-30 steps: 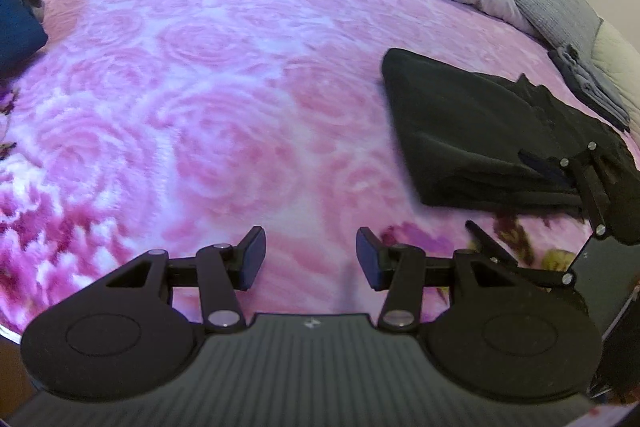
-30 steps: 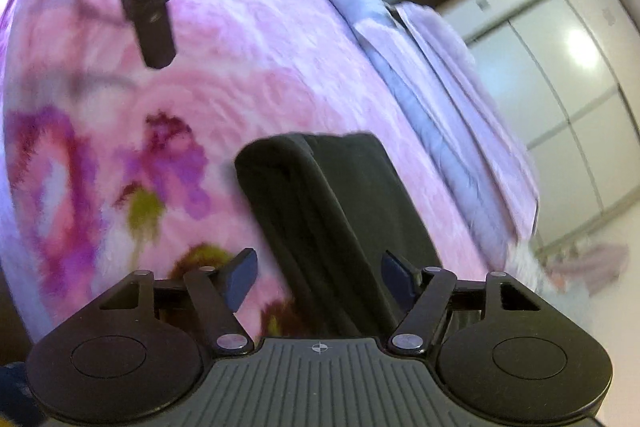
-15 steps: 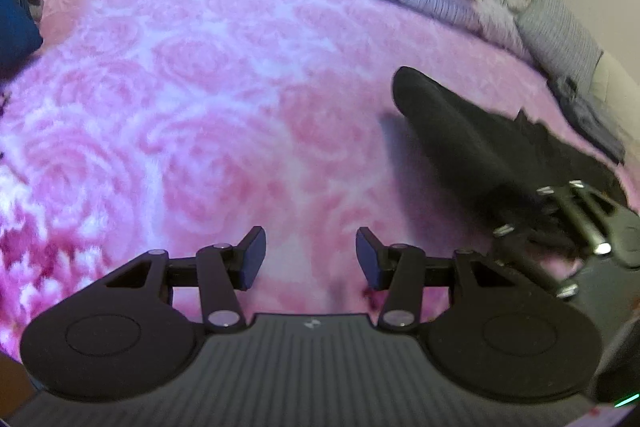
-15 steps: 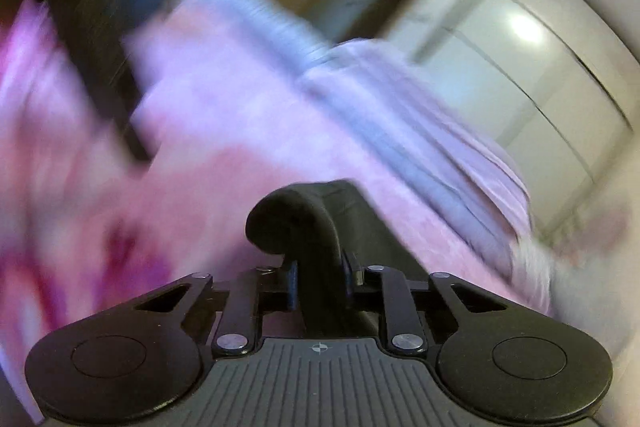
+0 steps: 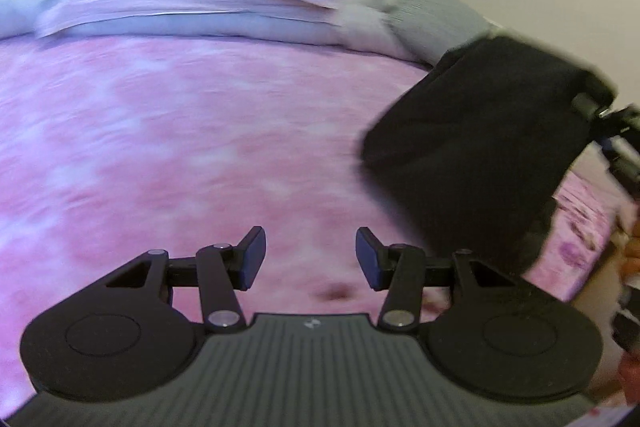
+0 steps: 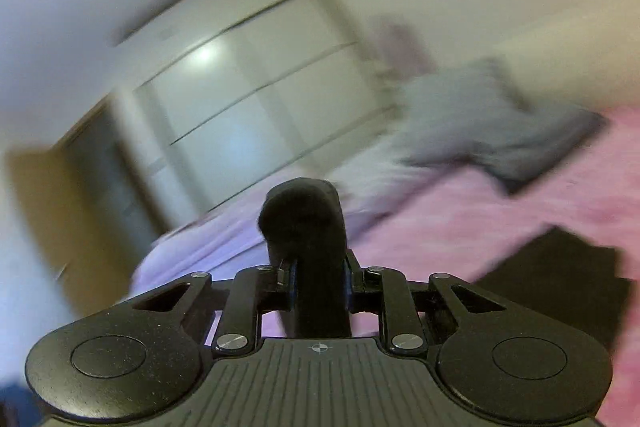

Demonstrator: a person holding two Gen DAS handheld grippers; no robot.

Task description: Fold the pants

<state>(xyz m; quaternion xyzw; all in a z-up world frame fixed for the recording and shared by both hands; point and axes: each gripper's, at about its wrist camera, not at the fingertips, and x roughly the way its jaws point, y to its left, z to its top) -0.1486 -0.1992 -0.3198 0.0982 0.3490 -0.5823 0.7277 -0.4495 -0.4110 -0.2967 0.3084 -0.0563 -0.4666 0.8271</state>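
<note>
Bed (image 5: 168,147) covered by pink blanket with pale rose pattern, blurred in both views. Folded lilac duvet (image 5: 188,3) stacked along far edge of bed. Grey pillow (image 6: 492,131) at far corner, beside duvet. Dark folded garment (image 6: 560,279) lying flat on pink blanket, seen in right wrist view. Dark purple blotches (image 5: 572,251) in blanket print near right edge.

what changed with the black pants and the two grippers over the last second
The right gripper went from open around the folded black pants to shut on them, then lifted them off the pink floral blanket; they now hang in the air. The left gripper stayed open and empty over the blanket.
</note>
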